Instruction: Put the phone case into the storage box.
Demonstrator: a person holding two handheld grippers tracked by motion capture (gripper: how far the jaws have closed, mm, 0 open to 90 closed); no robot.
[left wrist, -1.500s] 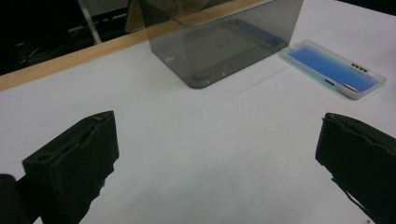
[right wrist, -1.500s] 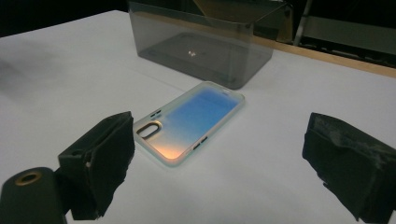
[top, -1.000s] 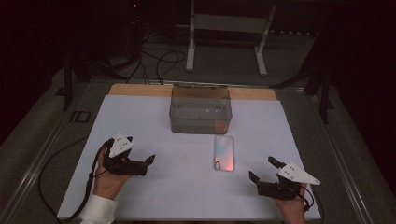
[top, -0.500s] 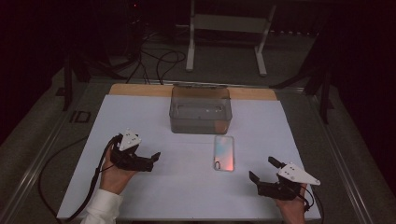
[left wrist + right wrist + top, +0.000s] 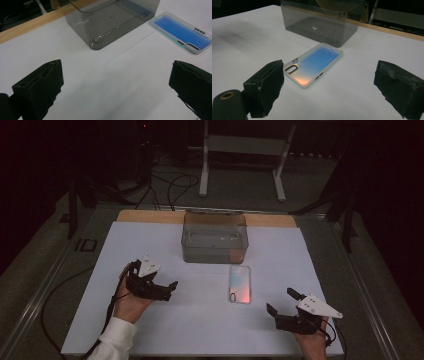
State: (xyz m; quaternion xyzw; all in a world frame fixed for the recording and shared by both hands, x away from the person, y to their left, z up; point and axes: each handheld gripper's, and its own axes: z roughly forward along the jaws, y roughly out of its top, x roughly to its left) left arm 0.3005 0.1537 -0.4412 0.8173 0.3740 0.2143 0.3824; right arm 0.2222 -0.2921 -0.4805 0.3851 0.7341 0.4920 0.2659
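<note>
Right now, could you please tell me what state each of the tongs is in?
Left tongs: open, holding nothing, above the white sheet.
Right tongs: open, holding nothing, near the phone case.

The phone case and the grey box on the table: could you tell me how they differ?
The phone case lies flat and thin; the grey box stands tall with walls. The phone case shimmers blue to orange; the grey box is smoky and see-through. The phone case lies nearer the person. Both rest on the white sheet, untouched.

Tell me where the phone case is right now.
In the high view the phone case lies flat on the white table cover, right of centre, just in front of the clear grey box and between the two grippers.
</note>
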